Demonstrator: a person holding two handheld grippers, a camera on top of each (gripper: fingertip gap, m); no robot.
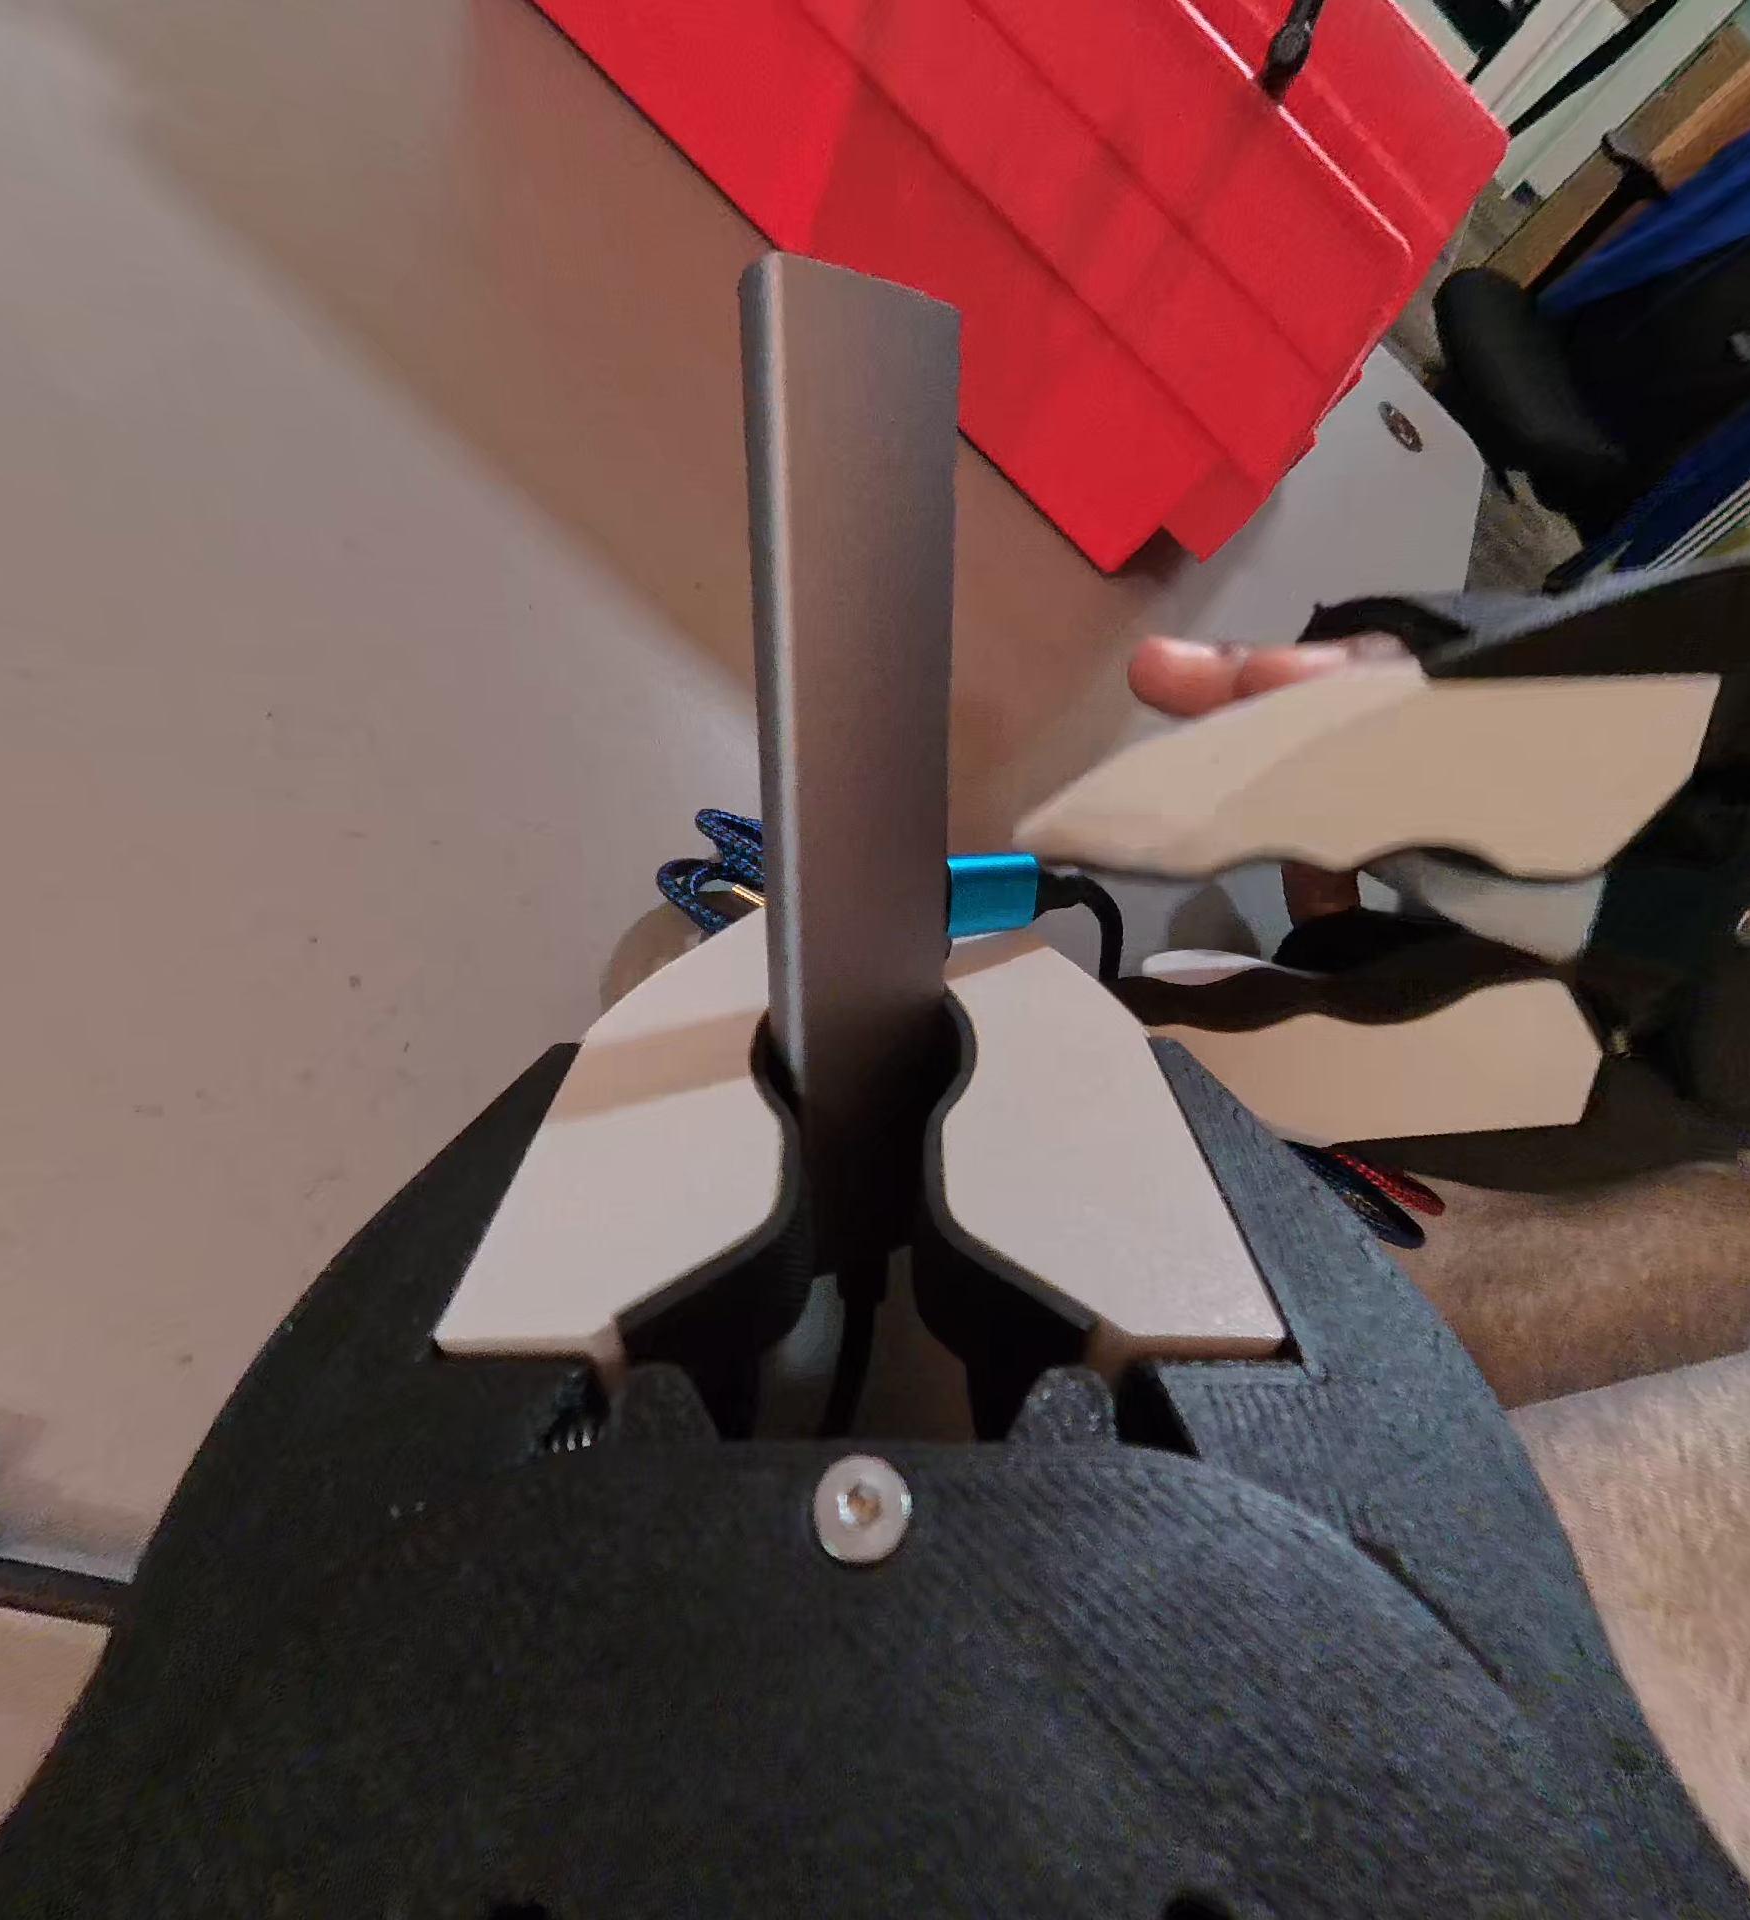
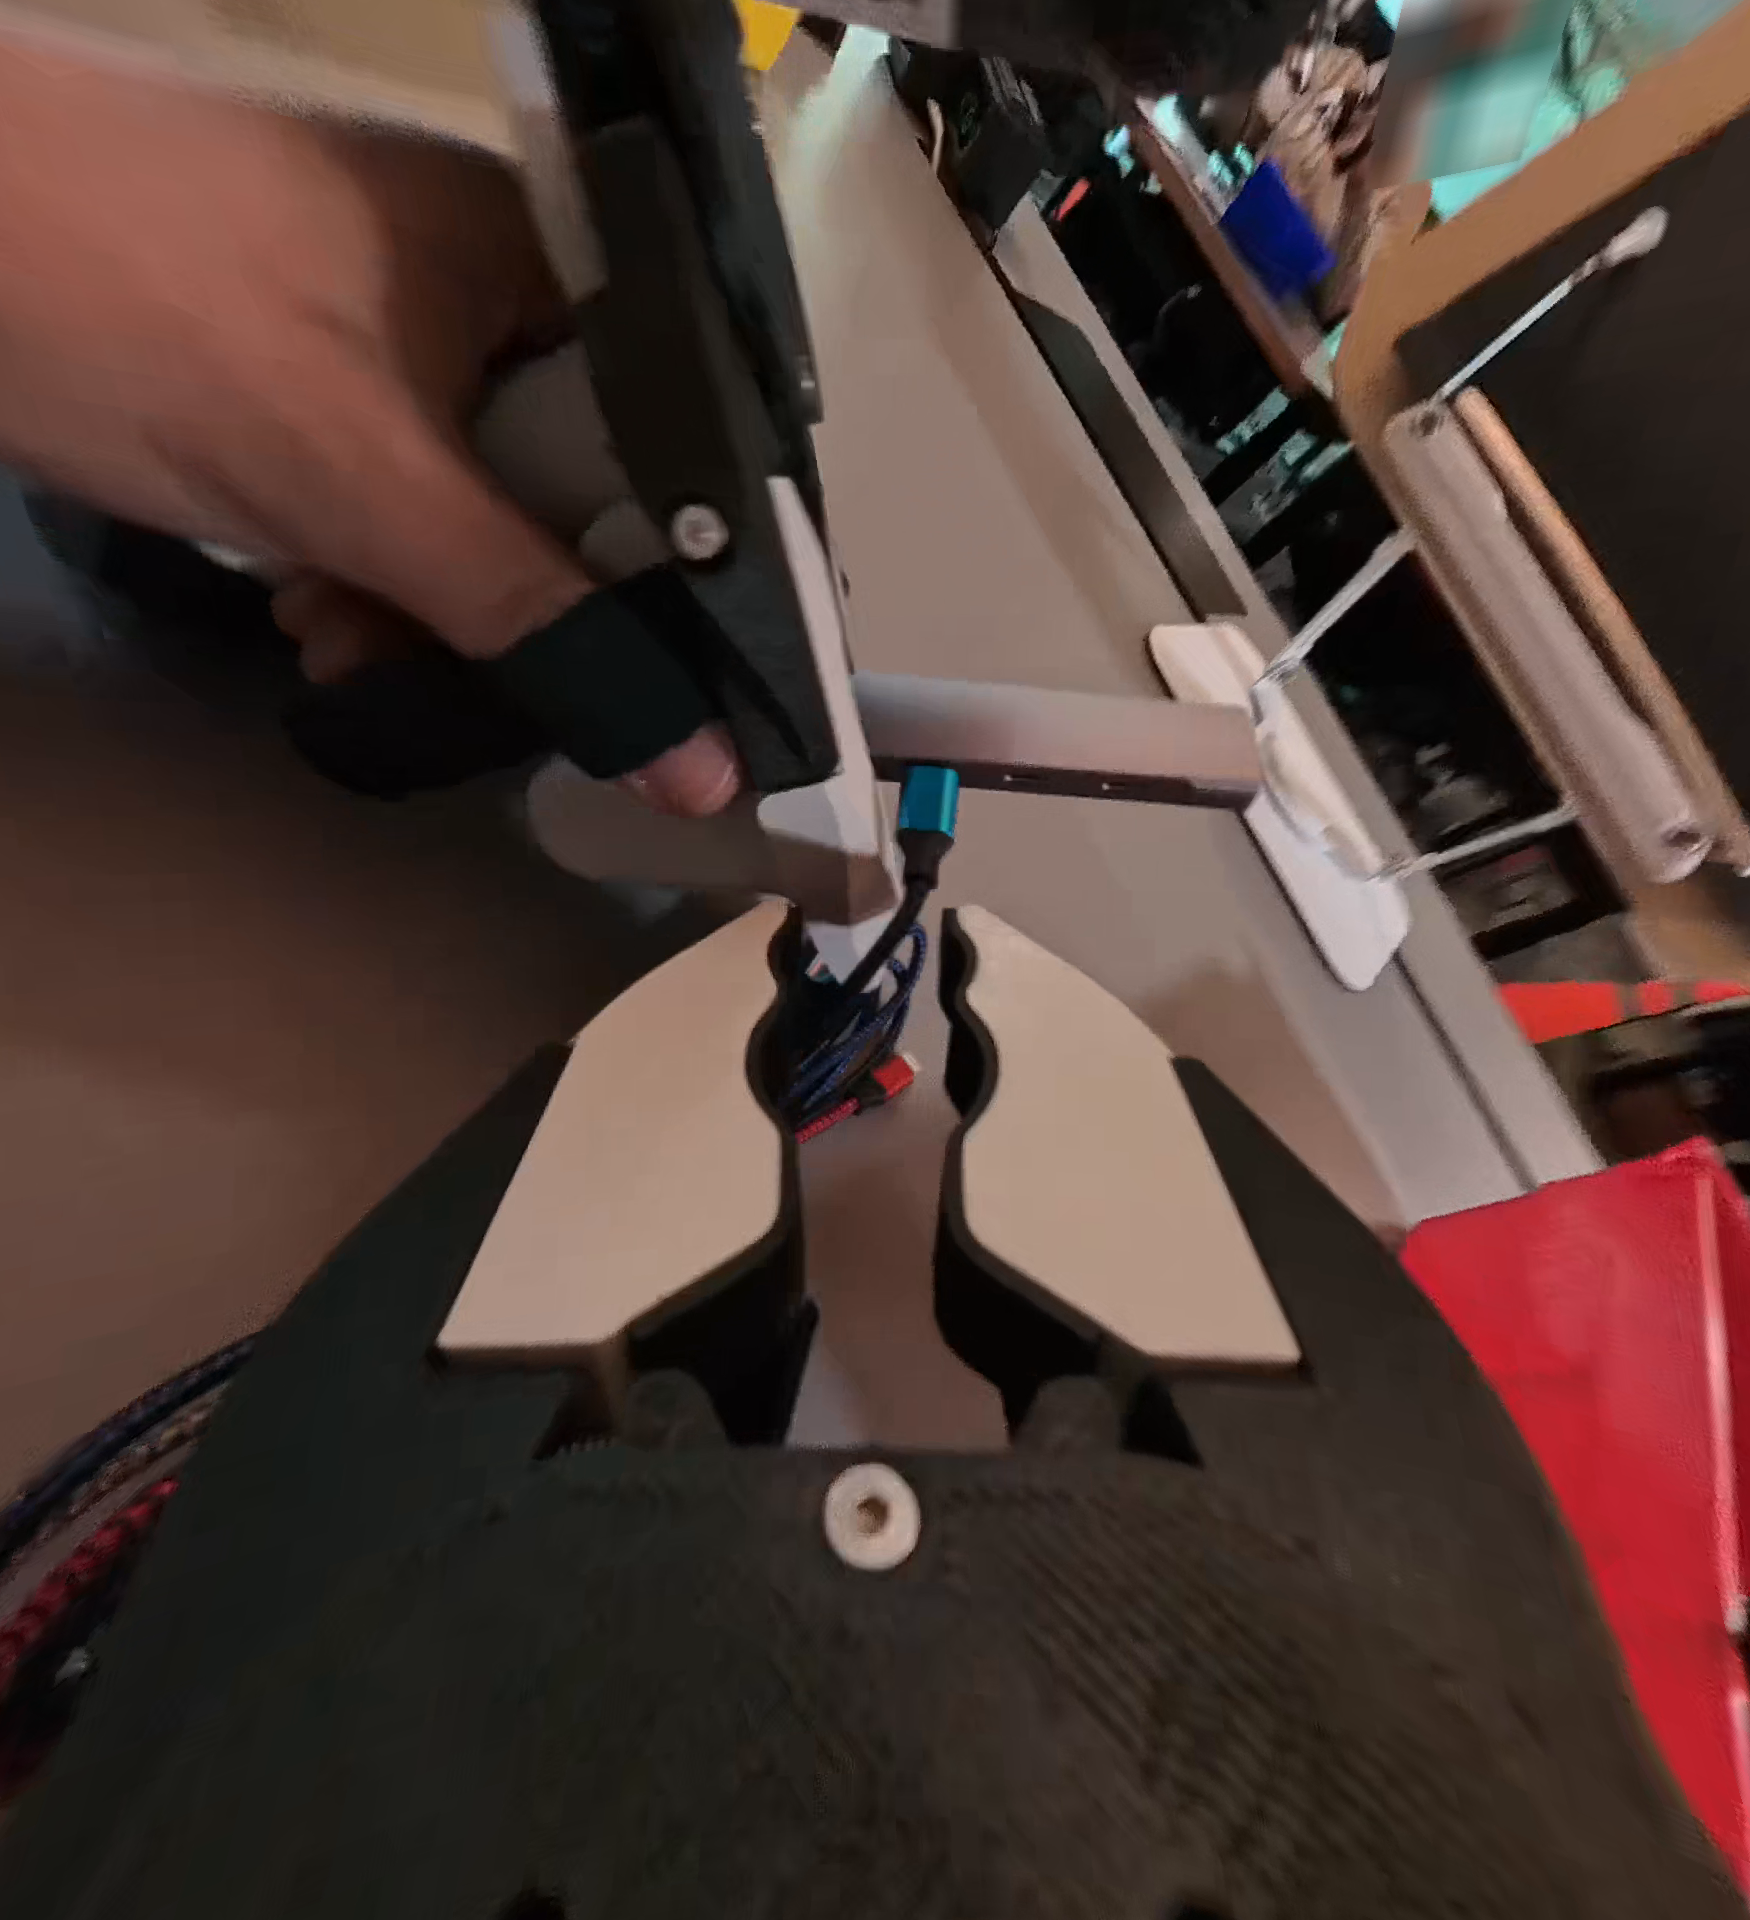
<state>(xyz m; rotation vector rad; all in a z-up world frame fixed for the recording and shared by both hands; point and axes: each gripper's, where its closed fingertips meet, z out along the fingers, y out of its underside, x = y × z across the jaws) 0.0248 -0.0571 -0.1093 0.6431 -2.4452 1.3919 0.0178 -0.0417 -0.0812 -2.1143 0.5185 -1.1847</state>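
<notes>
My left gripper (image 1: 855,997) is shut on a flat grey metal hub (image 1: 850,623) that sticks out forward between its fingers. A bright blue plug (image 1: 990,894) sits in the hub's right side, and its black lead runs off to a blue braided cable (image 1: 705,873). My right gripper (image 2: 866,935) is open, its tips just below the blue plug (image 2: 928,800), with the cable bundle (image 2: 850,1049) lying in the gap between its fingers. In the right wrist view a hand (image 2: 227,364) holds the left gripper (image 2: 850,769) with the hub (image 2: 1058,727) level. The right gripper also shows in the left wrist view (image 1: 1099,904).
Stacked red bins (image 1: 1110,260) stand on the pale table (image 1: 227,623) beyond the hub; one also shows in the right wrist view (image 2: 1577,1403). A white holder with a clear clip (image 2: 1286,810) sits at the table edge. Red and blue braided cable (image 2: 19,1621) lies near. A black office chair (image 1: 1515,384) stands off the table. My two grippers' fingertips are within a few centimetres of each other.
</notes>
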